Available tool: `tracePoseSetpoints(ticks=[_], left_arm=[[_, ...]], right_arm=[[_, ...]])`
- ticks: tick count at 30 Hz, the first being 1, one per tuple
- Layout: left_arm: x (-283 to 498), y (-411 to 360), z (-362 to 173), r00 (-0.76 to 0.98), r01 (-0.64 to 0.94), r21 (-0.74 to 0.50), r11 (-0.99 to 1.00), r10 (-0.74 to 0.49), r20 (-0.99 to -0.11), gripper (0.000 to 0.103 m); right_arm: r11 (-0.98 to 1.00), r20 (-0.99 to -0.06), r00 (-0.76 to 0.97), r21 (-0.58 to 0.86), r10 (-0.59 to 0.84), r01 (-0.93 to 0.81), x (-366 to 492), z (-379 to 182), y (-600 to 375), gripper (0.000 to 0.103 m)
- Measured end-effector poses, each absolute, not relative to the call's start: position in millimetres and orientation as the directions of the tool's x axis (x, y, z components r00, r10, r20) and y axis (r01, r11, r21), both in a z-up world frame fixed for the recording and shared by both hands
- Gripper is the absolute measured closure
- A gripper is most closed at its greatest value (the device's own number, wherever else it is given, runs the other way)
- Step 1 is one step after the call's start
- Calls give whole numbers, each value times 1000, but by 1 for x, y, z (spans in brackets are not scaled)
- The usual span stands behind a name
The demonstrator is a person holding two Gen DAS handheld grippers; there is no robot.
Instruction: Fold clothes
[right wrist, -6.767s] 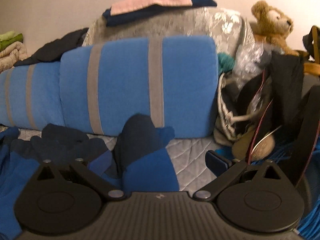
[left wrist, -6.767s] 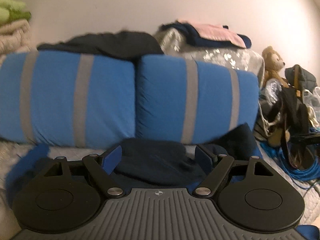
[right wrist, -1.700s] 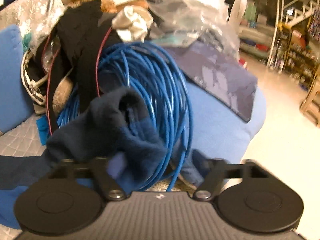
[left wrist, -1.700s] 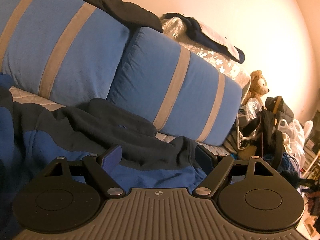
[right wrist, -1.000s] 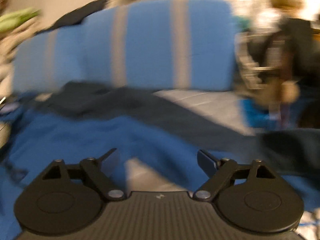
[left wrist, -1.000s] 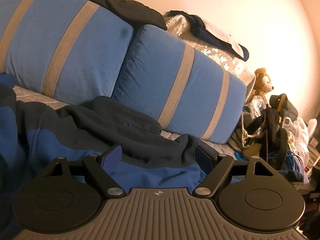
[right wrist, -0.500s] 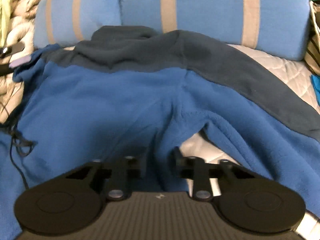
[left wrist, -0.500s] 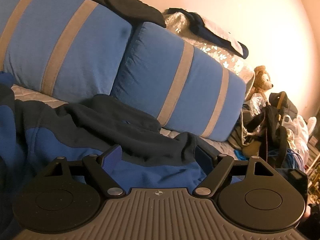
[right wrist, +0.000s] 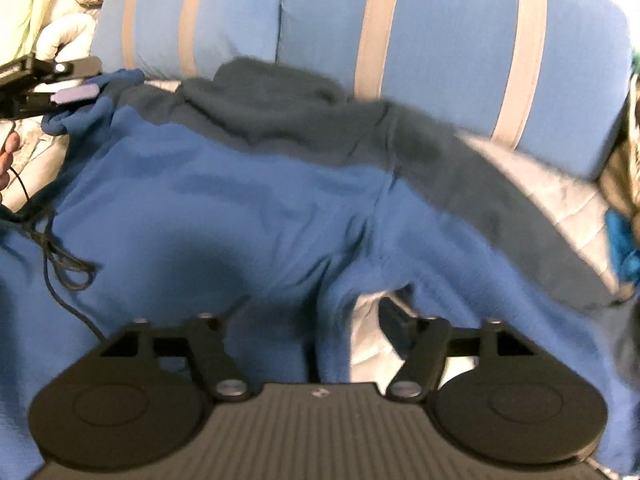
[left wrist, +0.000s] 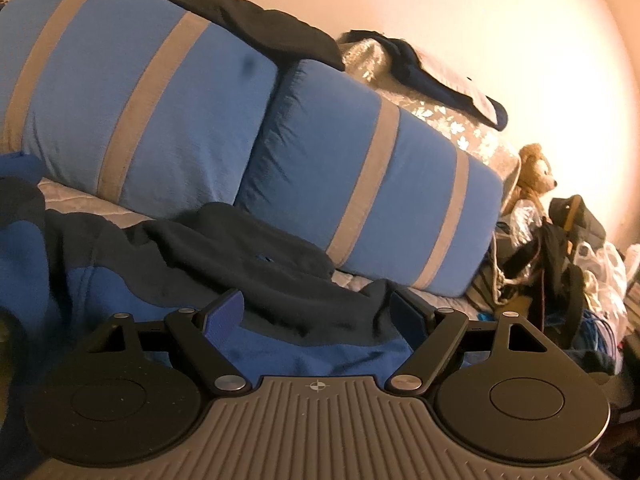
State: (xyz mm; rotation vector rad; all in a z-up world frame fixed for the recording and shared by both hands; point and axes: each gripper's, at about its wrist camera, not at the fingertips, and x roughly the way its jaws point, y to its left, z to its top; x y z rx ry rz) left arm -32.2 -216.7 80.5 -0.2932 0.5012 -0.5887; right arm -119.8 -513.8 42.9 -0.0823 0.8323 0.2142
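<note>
Fleece (right wrist: pixel 248 204), blue with a dark grey band, lies spread over a quilted bed (right wrist: pixel 560 196) in front of two blue pillows (right wrist: pixel 440 28) with grey stripes. In the right wrist view it fills the middle, its grey band running from 10 to 4 o'clock, and a thin black cord (right wrist: pixel 60 264) trails over it at 9 o'clock.

Right gripper (right wrist: pixel 316 320) points down at the fleece; its jaws are opening, a fold of blue cloth stands between them, and the fingers (right wrist: pixel 394 316) do not press on it.

Left gripper (left wrist: pixel 316 312) sits low over the fleece (left wrist: pixel 280 300) with its fingers (left wrist: pixel 224 312) wide apart, cloth lying between them but ungripped. It shows again at 10 o'clock in the right wrist view, beside the fleece's edge.

At 3 o'clock in the left wrist view sits a clutter of bags (left wrist: pixel 568 248); what they hold cannot be told. A teddy bear (left wrist: pixel 534 172) leans above them. Dark clothes (left wrist: pixel 256 28) lie on top of the pillows at 12 o'clock.
</note>
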Motion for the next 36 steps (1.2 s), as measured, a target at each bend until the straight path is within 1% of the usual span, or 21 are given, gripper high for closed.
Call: tracePoseSetpoints(ticks=[1,3,7,9,16,18,23,28,32,36], left_arm=[[-33,-216,83,720,450,-404,796,-591,-363,22],[-34,-213,90,721,449,-407,796,-592,-361,22],[-41,-205,110,724,466,-376,801,-589,-358,22],[-45,-197,121,728,470,-364,804,-586,-356,22],[-54,-153,160,749,492,-297,819,-572,-336,22],[-54,-138,168,764,483,-274,832,-553,-332,22],[-50,-100,179,821,407,-202,891,-454,-346,22],[-40,-70,176,868,309,-105,945,-325,-374,23],[-28,-50,161,881,228,-45,973,-226,-415,22],[-11,-33,139,871,173,-17,985,-161,-464,23]], right_arm=[[976,-731,665,4,152,-219,-122,50,-514,21],[977,-710,689,-9,145,-215,-125,64,-515,15],[976,-665,736,-45,130,-213,-128,92,-514,11],[974,-641,758,-70,122,-216,-127,105,-511,6],[979,-558,821,-71,119,-190,-117,147,-506,3],[981,-525,845,-88,103,-175,-116,157,-500,0],[980,-463,875,-63,140,-190,-116,175,-475,0],[969,-435,873,2,223,-247,-113,176,-447,0],[959,-431,859,72,278,-274,-102,162,-421,0],[950,-434,846,170,311,-262,-88,142,-400,0]])
